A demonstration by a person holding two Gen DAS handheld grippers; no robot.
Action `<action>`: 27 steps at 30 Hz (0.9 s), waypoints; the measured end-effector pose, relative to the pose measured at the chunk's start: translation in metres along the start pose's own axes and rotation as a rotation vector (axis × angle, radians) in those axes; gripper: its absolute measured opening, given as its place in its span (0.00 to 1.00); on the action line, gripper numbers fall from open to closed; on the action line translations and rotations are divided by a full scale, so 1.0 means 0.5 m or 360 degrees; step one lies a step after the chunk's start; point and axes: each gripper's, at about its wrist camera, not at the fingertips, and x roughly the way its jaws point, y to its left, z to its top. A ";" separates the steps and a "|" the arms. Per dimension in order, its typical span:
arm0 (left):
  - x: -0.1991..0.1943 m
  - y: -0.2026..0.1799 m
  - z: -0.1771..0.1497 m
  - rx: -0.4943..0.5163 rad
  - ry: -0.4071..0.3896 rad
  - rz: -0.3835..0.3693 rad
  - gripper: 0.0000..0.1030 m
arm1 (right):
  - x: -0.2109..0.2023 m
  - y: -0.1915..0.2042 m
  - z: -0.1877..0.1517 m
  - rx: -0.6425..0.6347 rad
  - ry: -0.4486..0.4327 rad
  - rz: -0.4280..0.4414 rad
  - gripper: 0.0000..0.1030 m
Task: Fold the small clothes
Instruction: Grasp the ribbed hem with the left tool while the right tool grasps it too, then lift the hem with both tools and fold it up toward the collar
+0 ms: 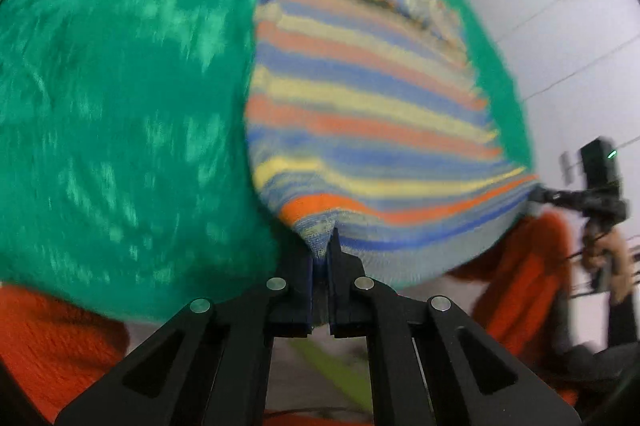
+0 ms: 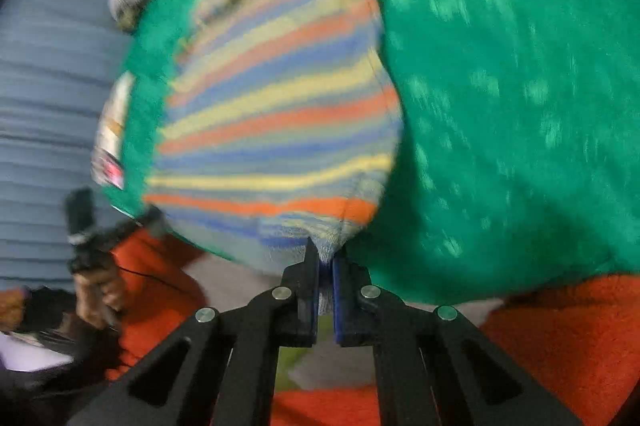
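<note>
My left claw is clamped on a near corner of the striped garment; knit fabric is pinched between the two dark pads, which stand almost together. The claw points steeply down at the green cloth under the garment.

My right claw is clamped on the other near corner of the garment, fabric bunched between its pads in the same way. It also tilts steeply down.

From the left wrist view, the right claw shows at the garment's right edge, gripping that corner, with my right hand wrapped round its handle below and to the right of the garment. From the right wrist view, the left claw appears at the garment's lower left edge, with my left hand on its handle.

The garment's near hem is lifted off the cloth and stretched between the two claws, sagging a little between them. Its far part, with a band of stripes running crosswise, lies on the cloth. Stripes are orange, yellow, blue and grey.

The cloth spreads well beyond the garment on both sides. Orange sleeves show nearer than the garment, below the cloth's edge. Both views are blurred. I cannot tell whether a bench lies under the cloth.
</note>
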 end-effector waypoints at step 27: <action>0.245 0.144 0.810 -0.0694 -0.0464 -0.0076 0.70 | 0.077 -0.201 0.719 0.0661 -0.0849 0.0546 0.35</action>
